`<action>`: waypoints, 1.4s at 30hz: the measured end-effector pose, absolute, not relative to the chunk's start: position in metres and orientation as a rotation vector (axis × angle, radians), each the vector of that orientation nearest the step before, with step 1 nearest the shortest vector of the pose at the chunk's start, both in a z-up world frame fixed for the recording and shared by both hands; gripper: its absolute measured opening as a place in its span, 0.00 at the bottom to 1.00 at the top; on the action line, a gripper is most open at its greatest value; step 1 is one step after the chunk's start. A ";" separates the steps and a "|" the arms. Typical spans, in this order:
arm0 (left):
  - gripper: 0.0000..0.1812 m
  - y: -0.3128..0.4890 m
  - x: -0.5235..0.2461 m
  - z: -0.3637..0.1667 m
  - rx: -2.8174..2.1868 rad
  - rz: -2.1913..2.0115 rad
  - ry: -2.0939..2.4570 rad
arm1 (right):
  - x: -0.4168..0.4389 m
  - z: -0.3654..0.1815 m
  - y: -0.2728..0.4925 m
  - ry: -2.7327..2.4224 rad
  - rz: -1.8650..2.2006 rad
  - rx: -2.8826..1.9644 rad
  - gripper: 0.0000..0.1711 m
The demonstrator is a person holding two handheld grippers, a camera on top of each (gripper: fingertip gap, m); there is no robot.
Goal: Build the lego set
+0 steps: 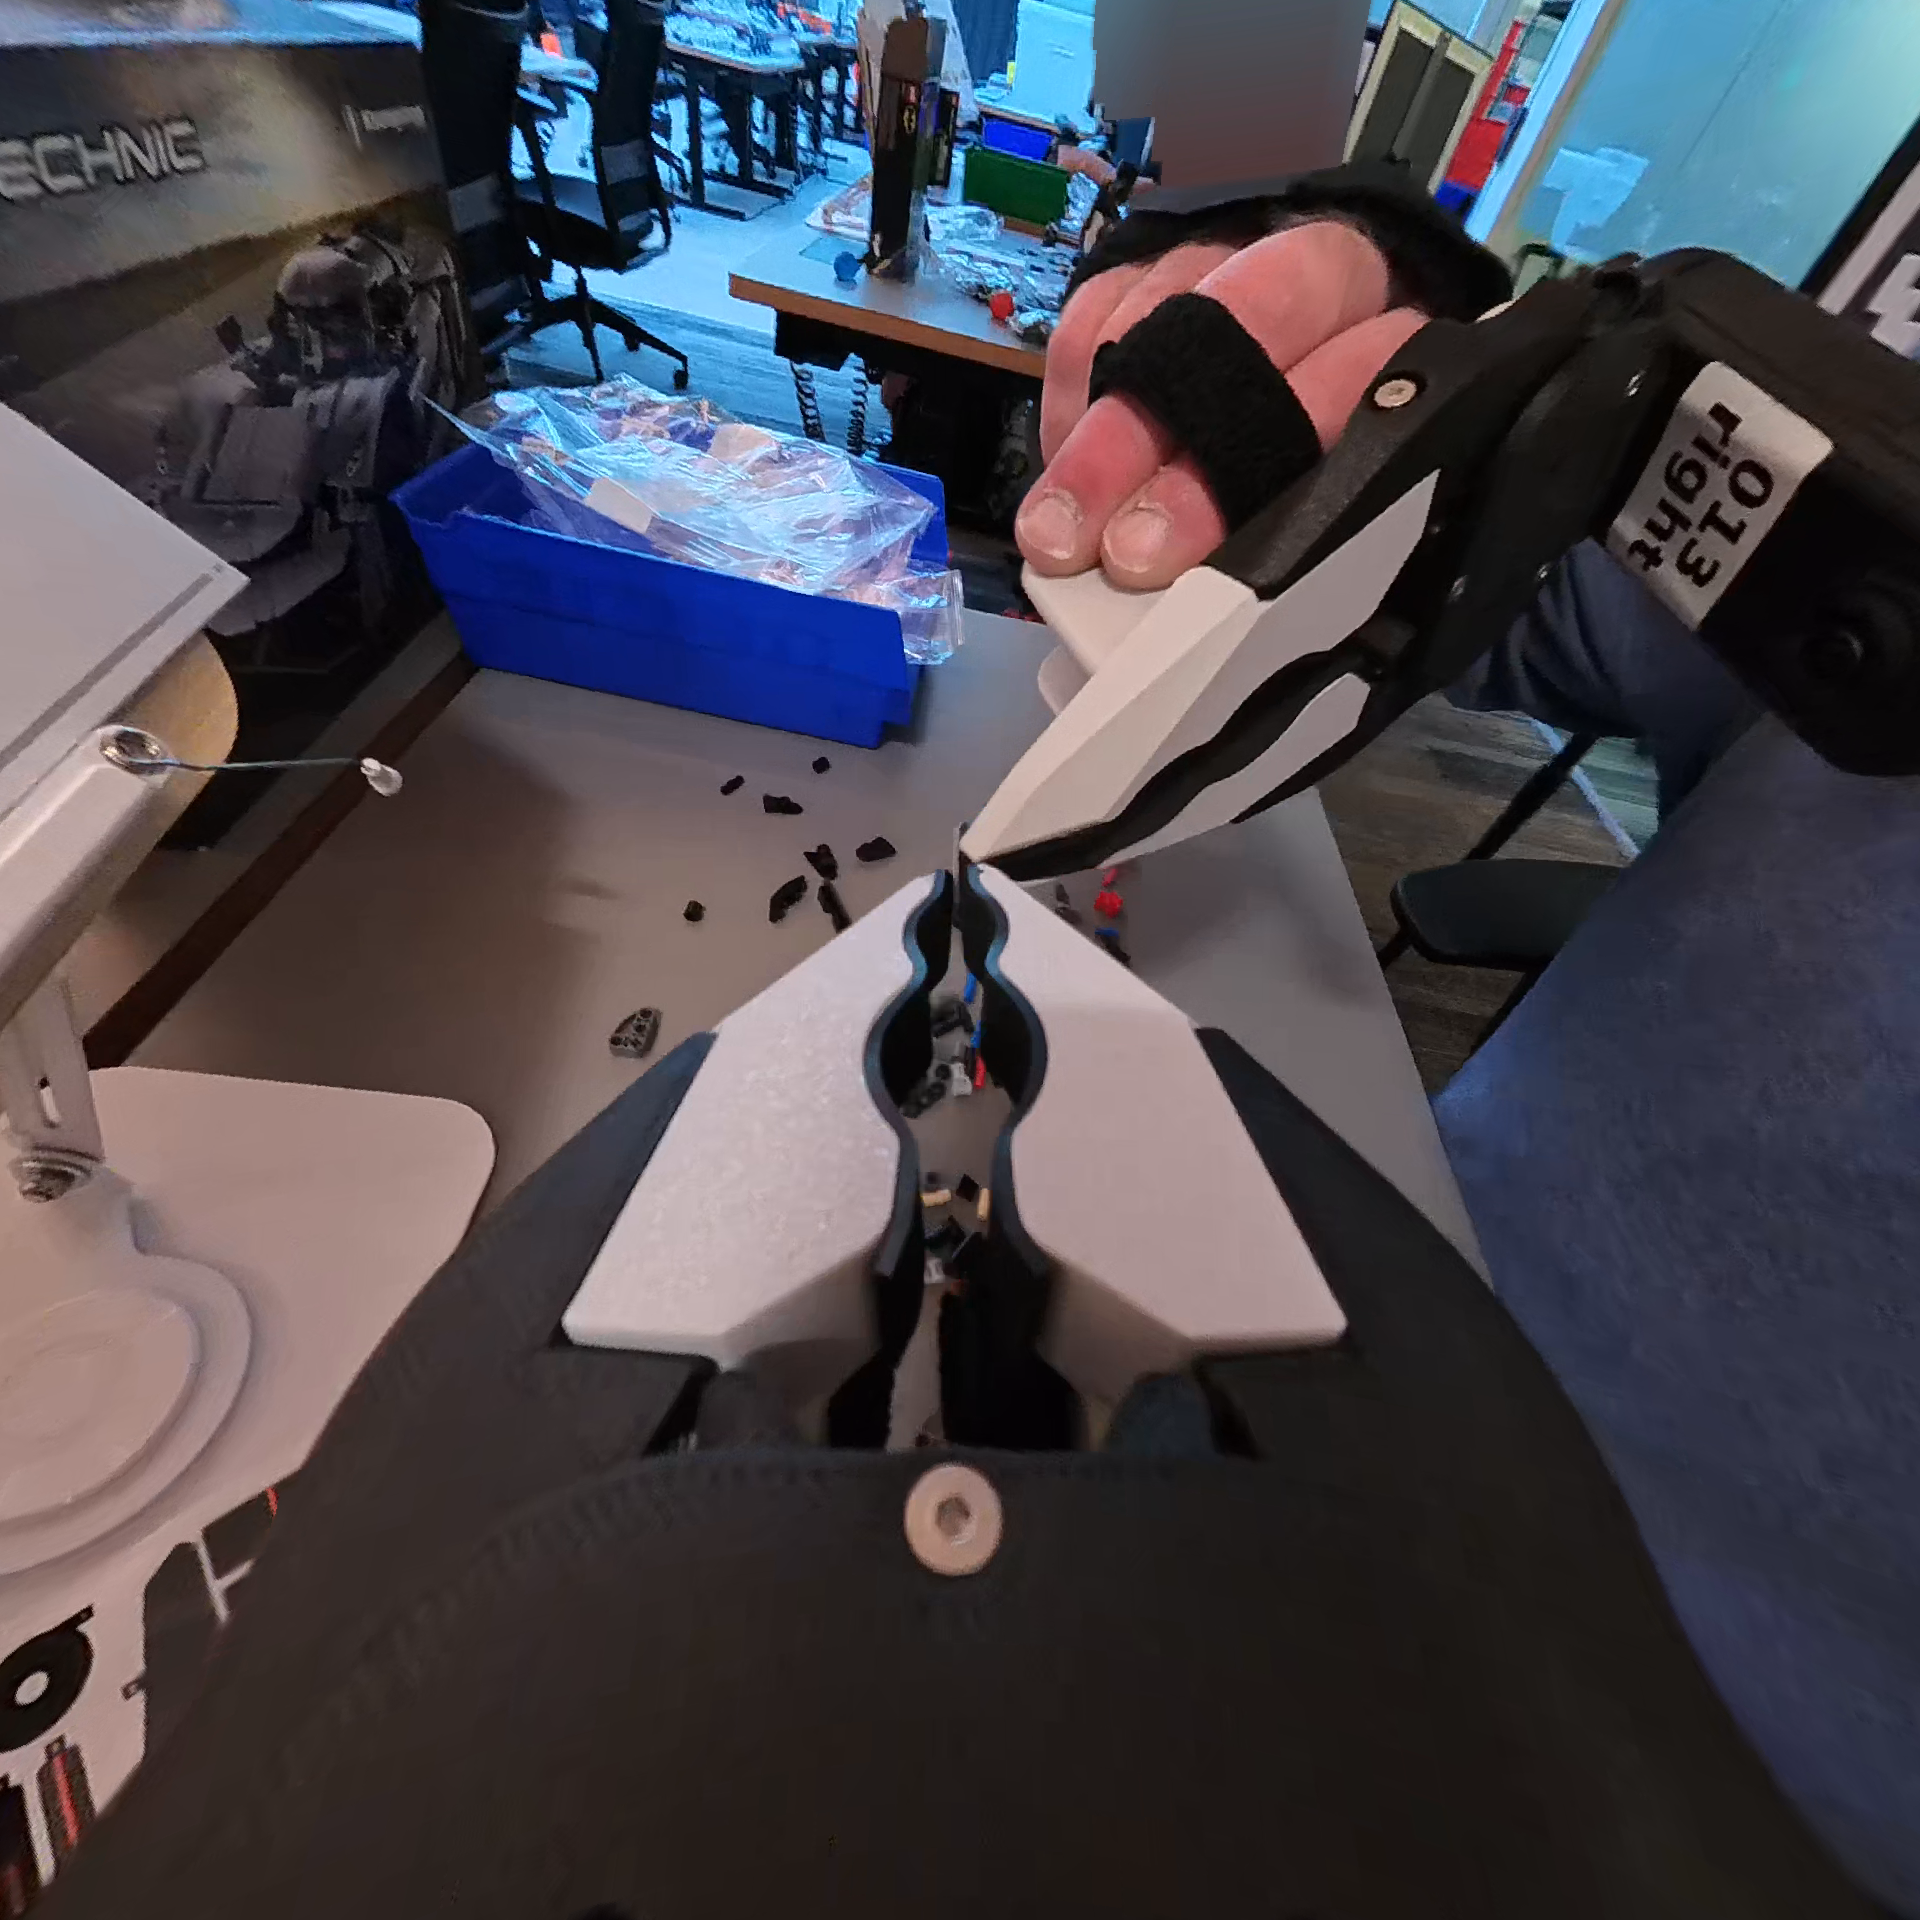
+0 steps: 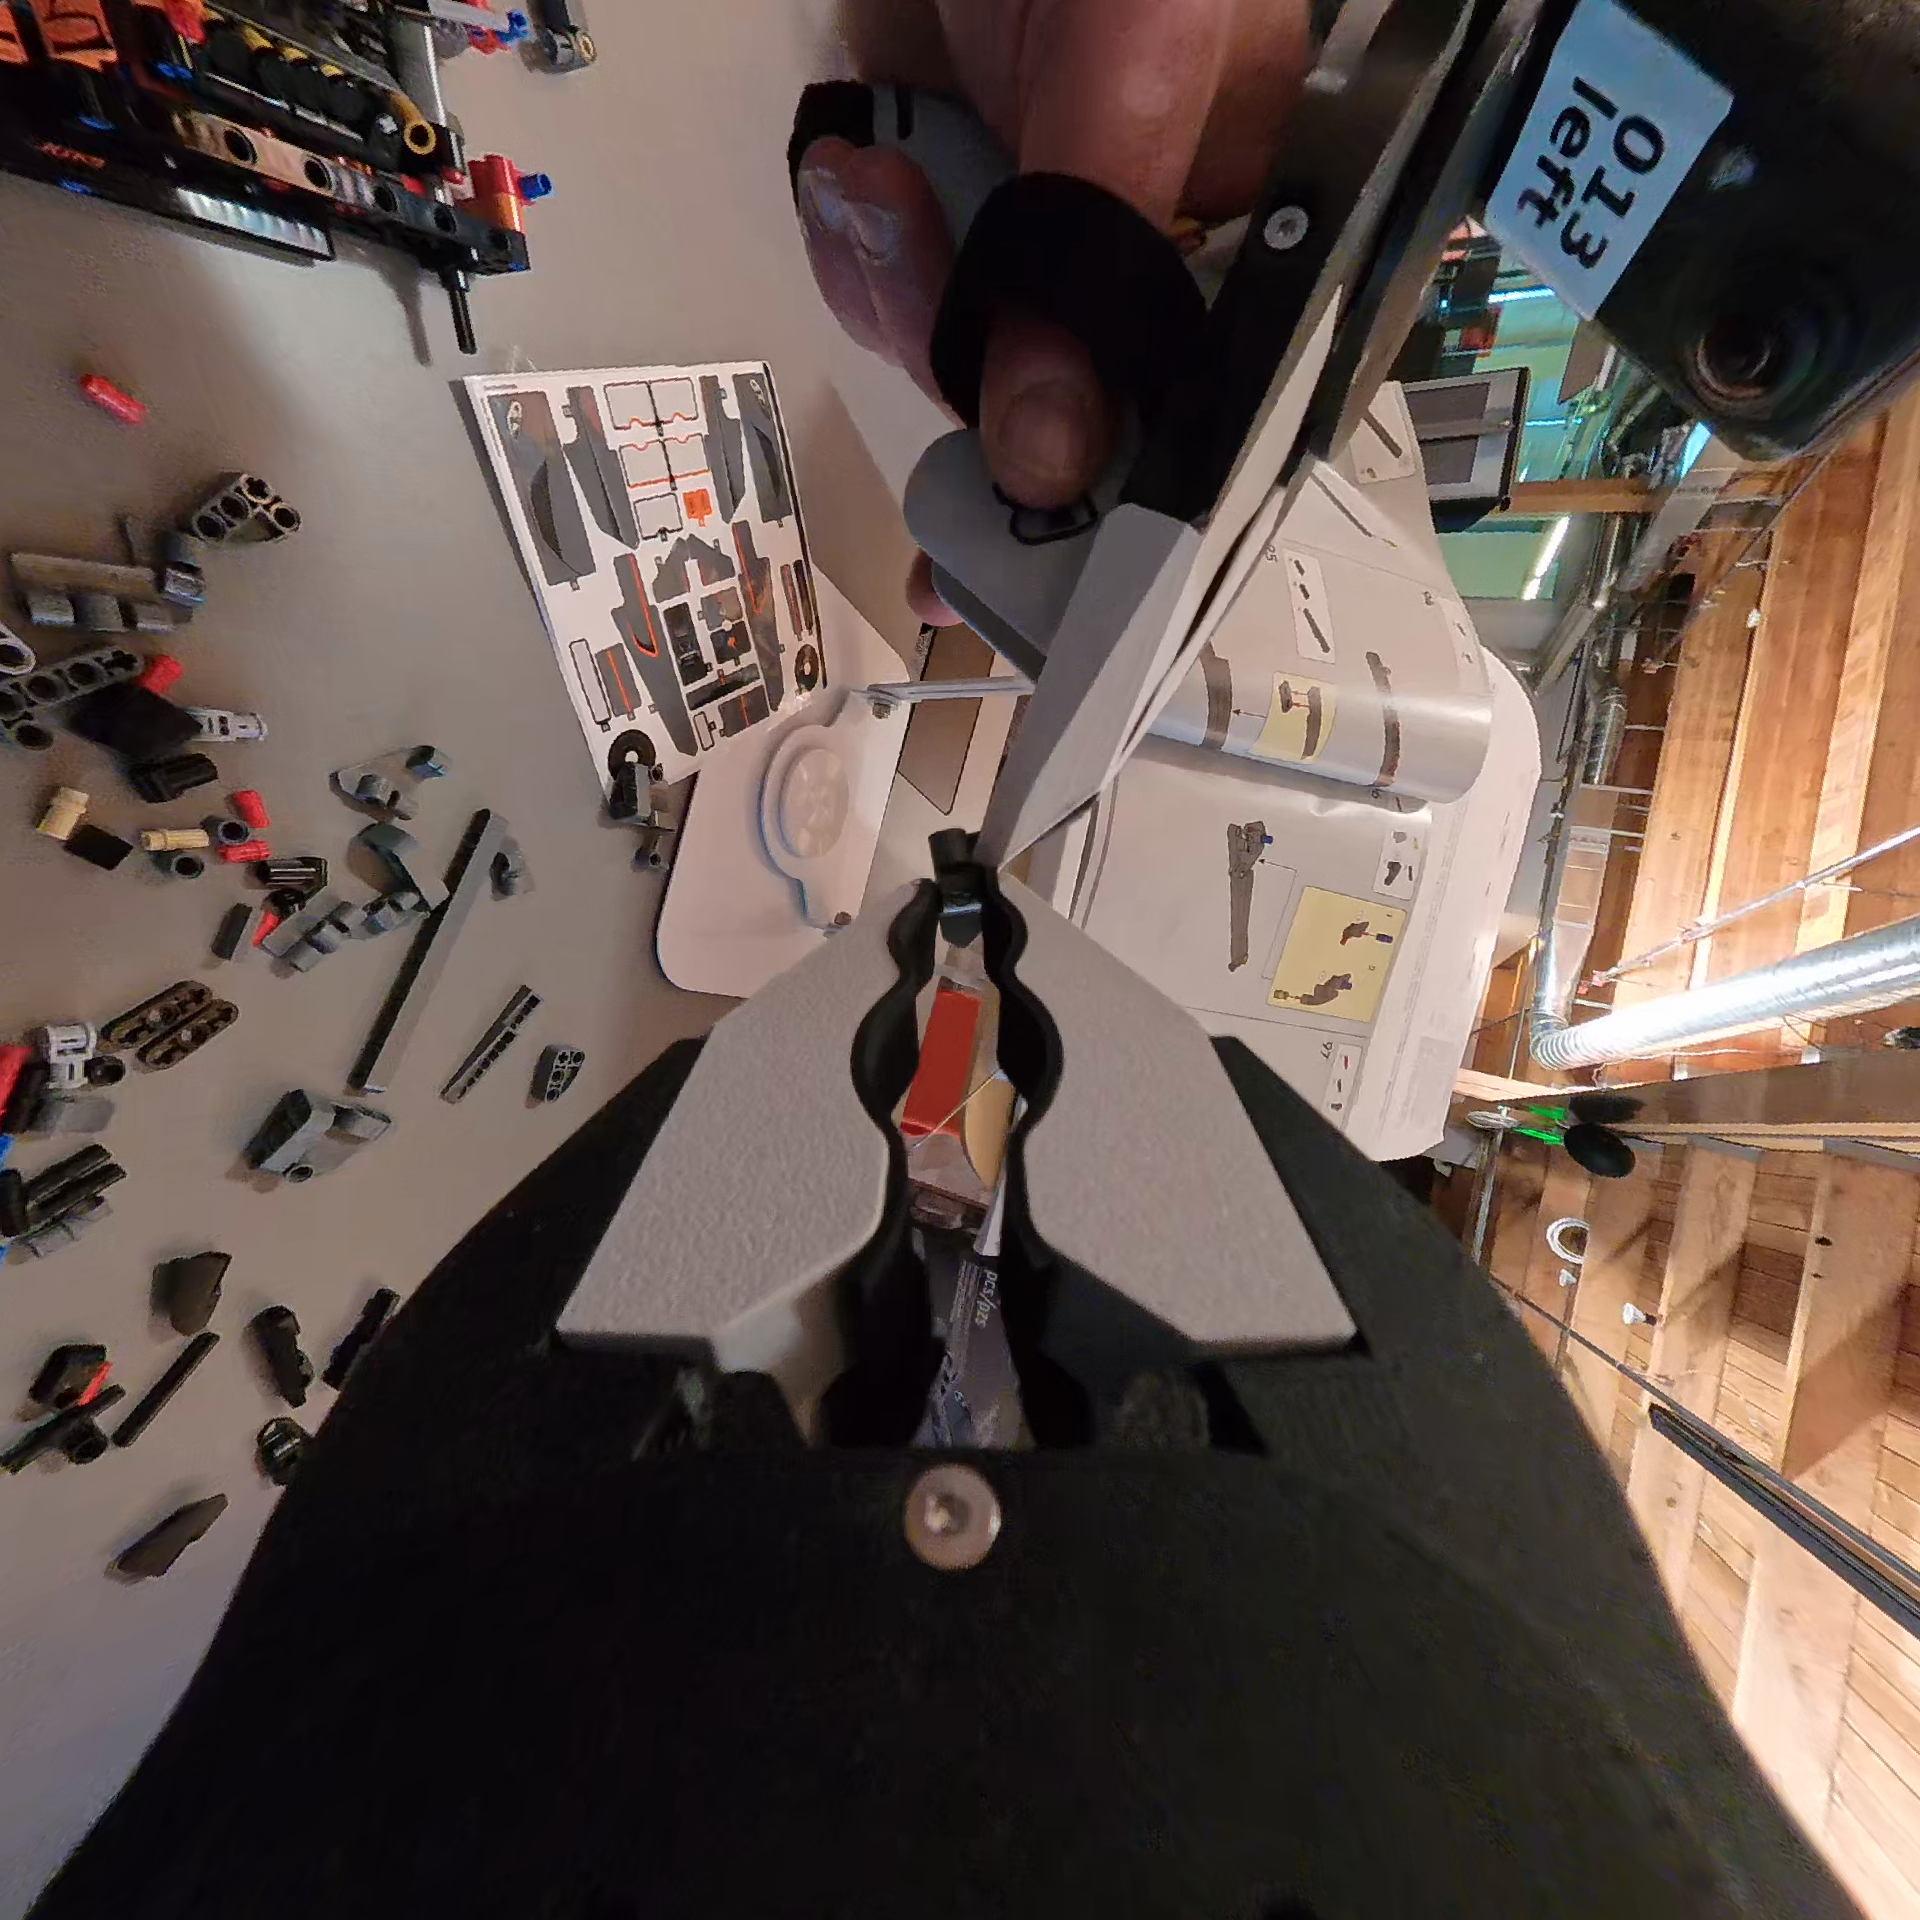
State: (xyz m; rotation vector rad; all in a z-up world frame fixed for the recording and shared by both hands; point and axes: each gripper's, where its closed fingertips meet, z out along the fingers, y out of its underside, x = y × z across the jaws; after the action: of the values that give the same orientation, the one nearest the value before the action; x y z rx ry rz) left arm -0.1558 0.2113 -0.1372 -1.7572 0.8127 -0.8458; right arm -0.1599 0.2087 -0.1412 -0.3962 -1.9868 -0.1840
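Note:
My two grippers meet tip to tip above the grey table [image 1: 499, 894]. In the left wrist view my left gripper [image 1: 956, 896] is shut on a small thin piece [image 1: 954, 847] that sticks out of its tips. My right gripper [image 1: 977, 854] comes in from the upper right, jaws together, and touches that spot. In the right wrist view my right gripper [image 2: 956, 902] is shut on a small black piece [image 2: 951, 857]. My left gripper [image 2: 1000, 852] comes down from the upper right with its tip against that piece. How the two pieces join is hidden by the fingertips.
Loose pieces [image 2: 208, 831] lie scattered on the table, beside a partly built model [image 2: 260, 125], a sticker sheet [image 2: 644, 561] and an open instruction booklet [image 2: 1309, 831]. A blue bin [image 1: 665, 623] holds plastic bags. A white stand base [image 1: 229, 1226] is at the left, black pieces [image 1: 821, 862] beyond. Less than 4 cm separates the two grippers' tips.

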 end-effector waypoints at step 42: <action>0.00 0.215 -0.159 -0.069 -1.324 -0.614 0.574 | -0.172 -0.080 0.217 -1.520 0.913 -1.060 0.10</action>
State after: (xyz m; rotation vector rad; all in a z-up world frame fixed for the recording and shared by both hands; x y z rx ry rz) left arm -0.1594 0.2153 -0.0694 -1.3245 0.5738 -0.6140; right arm -0.1718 0.2167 -0.0797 -1.0598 -1.5202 0.9129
